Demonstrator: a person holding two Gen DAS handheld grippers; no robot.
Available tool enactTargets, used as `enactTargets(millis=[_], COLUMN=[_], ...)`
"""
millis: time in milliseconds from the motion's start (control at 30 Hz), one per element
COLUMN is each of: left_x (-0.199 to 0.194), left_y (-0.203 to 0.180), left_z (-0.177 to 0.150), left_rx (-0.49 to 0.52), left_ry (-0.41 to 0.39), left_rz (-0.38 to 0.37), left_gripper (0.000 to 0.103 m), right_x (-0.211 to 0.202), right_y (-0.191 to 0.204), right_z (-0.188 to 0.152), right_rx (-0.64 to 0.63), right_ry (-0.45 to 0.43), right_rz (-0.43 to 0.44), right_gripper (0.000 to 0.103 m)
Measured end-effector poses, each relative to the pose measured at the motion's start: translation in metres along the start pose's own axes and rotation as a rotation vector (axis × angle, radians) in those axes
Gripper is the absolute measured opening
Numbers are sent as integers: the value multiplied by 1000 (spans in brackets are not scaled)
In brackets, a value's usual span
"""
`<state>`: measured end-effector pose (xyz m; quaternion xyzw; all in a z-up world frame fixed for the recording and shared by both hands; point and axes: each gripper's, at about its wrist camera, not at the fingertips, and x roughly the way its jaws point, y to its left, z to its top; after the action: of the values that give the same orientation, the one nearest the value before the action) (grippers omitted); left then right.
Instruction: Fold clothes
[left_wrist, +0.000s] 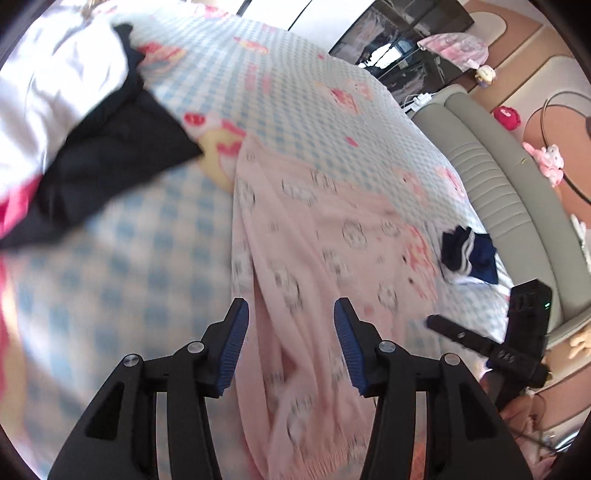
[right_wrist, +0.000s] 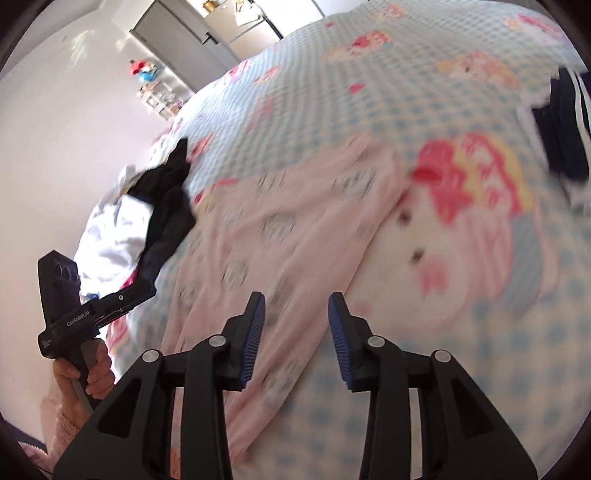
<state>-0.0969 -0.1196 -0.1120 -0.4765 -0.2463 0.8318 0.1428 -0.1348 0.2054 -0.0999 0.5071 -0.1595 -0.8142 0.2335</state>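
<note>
- Pink, soft knit garment printed with small grey-white figures (left_wrist: 314, 258) lies spread in a long strip on a bed covered by a blue-and-white checked quilt with cartoon prints (left_wrist: 122, 295), seen from the left wrist view; the left gripper (left_wrist: 291, 343) hovers over its near end, jaws standing apart with nothing between them
- Same view: a heap of black and white clothes with a streak of bright pink (left_wrist: 92, 155) sits to the left, apart from the pink garment; a small navy piece with white stripes (left_wrist: 469, 258) lies to the right near the padded grey bed edge (left_wrist: 498, 192)
- Right wrist view: the right gripper (right_wrist: 297, 339) hangs over the garment's right border where it meets the quilt, jaws spread and empty; the person's hand (right_wrist: 88, 376) holds the other tool's handle at far left
- Judgement: both views are motion-blurred, so whether the garment is already partly folded cannot be told; any grasp would call for closing on an edge of thin, limp cloth without pinching the quilt beneath
- The clothes heap crowds the garment's far left corner
</note>
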Motion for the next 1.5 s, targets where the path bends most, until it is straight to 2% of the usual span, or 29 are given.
enactTargets(millis=[100, 233, 300, 333, 400, 433, 467, 500, 567, 600, 667, 733, 800, 867, 933, 1033, 1100, 1200, 1267, 1333, 1367, 1400, 1467, 1500], left_x=[-2, -5, -3, -2, -14, -19, -25, -28, -24, -21, -20, -25, -25, -24, -23, -22, -31, -32, -15, -17, -18, -19, -21, -21], left_y=[1, -3, -4, -5, -4, -4, -4, -2, 5, 12, 22, 24, 23, 22, 24, 31, 34, 27, 28, 23, 20, 17, 12, 9], left_z=[-31, -55, -63, -67, -68, -68, -69, -69, -70, -74, -83, -89, -92, -93, -94, -96, -95, -93, -96, -98, -99, -100, -102, -102], left_rx=[-21, 0, 3, 5, -29, -46, -63, -65, -71, -96, -142, -165, -170, -173, -190, -243, -265, -218, -218, -212, -209, -206, -200, -197], left_ry=[54, 52, 61, 66, 12, -15, -42, -49, -19, 9, 41, 24, 26, 34, 39, 40, 13, 6, 56, 51, 49, 46, 41, 38], left_rz=[-22, 19, 50, 65, 50, 43, 35, 54, 85, 78, 6, -40, -76, -88, -97, -135, -223, -175, -119, -113, -109, -106, -99, -95], left_gripper=[49, 47, 17, 14, 10, 10, 10, 10, 10, 10, 11, 18, 50, 52, 57, 57, 58, 66, 65, 50, 38, 29, 19, 17], right_x=[9, 17, 22, 27, 34, 33, 30, 28, 22, 21, 20, 19, 18, 18, 17, 30, 32, 26, 30, 40, 43, 42, 30, 23], right_y=[7, 12, 20, 25, 35, 37, 39, 41, 45, 44, 41, 37, 34, 30, 27, 28, 29, 30, 26, 24, 26, 30, 38, 40], right_z=[-40, -81, -97, -103, -112, -113, -114, -114, -114, -115, -116, -116, -117, -118, -119, -119, -119, -118, -117, -118, -118, -118, -118, -118], right_rx=[38, 93, 74, 59, 34, 22, 8, -5, -32, -29, -4, 20, 45, 69, 94, 119, 118, 112, 127, 145, 126, 91, 46, 35], right_ry=[49, 100, 128, 141, 150, 142, 130, 118, 94, 91, 93, 95, 97, 99, 101, 117, 118, 98, 101, 118, 121, 120, 92, 76], right_rz=[14, 59, 65, 59, 44, 20, -13, -47, -113, -112, -76, -40, -4, 31, 67, 72, 69, 79, 82, 86, 76, 60, 58, 64], right_gripper=[37, 37, 43, 44, 45, 41, 28, 23, 23, 23, 23, 26, 40, 47, 50, 54, 55, 55, 56, 58, 52, 35, 20, 16])
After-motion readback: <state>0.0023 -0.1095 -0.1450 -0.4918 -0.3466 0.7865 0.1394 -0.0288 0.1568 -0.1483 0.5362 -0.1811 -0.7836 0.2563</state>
